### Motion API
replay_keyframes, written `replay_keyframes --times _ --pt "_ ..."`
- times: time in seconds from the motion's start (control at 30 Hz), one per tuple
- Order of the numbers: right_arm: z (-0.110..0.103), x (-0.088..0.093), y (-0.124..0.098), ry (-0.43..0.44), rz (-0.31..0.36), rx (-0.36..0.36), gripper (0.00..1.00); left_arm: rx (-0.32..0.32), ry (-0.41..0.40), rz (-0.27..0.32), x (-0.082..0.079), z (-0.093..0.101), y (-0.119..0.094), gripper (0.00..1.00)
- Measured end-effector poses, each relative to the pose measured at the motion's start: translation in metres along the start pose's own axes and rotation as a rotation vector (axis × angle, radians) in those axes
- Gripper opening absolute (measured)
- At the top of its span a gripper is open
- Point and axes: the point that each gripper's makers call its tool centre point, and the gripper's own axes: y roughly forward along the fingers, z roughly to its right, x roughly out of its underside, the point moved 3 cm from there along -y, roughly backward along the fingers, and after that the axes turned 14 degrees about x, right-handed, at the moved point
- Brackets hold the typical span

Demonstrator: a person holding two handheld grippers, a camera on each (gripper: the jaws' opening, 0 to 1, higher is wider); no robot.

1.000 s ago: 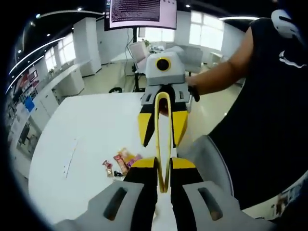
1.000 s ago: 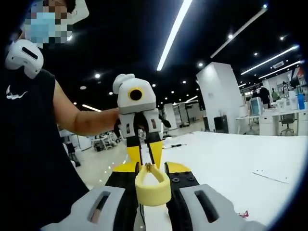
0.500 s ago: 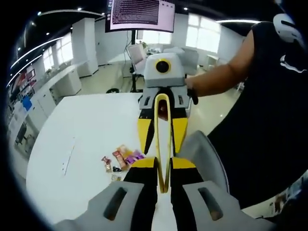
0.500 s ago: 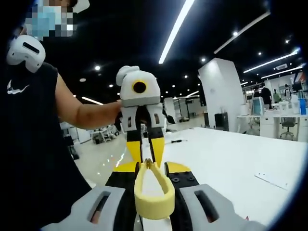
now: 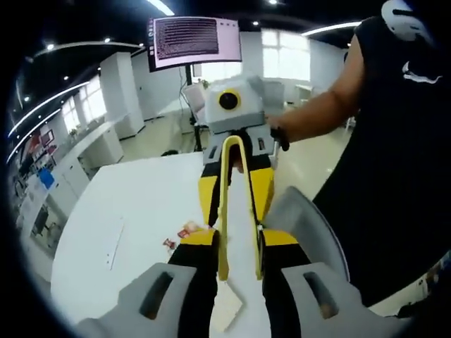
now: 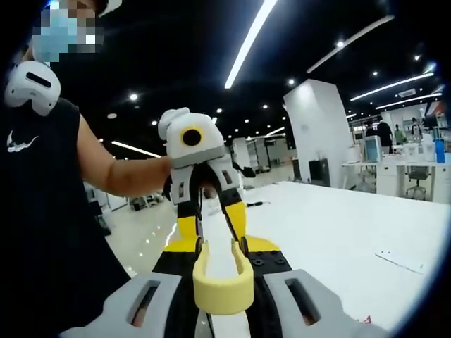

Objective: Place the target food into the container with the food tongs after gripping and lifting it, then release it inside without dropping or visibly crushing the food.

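- The left gripper's [image 5: 238,239] fingers [image 5: 199,238] press from both sides on the two arms of the yellow food tongs [image 5: 232,184], which stand slightly apart between them.
- The right gripper's [image 6: 222,246] fingers [image 6: 258,245] pinch the looped hinge end of the tongs, so both grippers hold the tool at once, facing each other, up in the air above the table.
- The white table [image 5: 144,201] has its near edge under the grippers, with floor beyond it on the person's side; most of its top lies bare and open.
- The tongs look like one bent yellow strip, narrow at the loop and wider at the tips; nothing is gripped between the tips.
- A few small wrapped snacks [image 5: 184,231] lie in a loose cluster on the table, just beside the left gripper's fingers in the left gripper view and well below the tongs.
- A paper strip [image 5: 113,243] lies flat farther out.
- The person's forearm [image 5: 317,113] reaches in behind the right gripper.
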Motion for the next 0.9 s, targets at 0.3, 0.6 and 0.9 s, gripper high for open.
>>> replay_keyframes --times 0.3,0.6,0.9 --pt "-0.009 -0.008 0.01 0.006 0.042 0.025 0.21 -0.036 -0.045 0.081 0.019 0.001 -0.019 0.23" --pt "-0.023 -0.01 0.018 -0.011 0.086 0.015 0.2 -0.04 -0.018 0.097 0.023 0.016 -0.029 0.06" --pt "-0.036 -0.017 0.035 -0.037 0.073 -0.021 0.3 -0.041 0.003 0.116 0.017 0.025 -0.037 0.0"
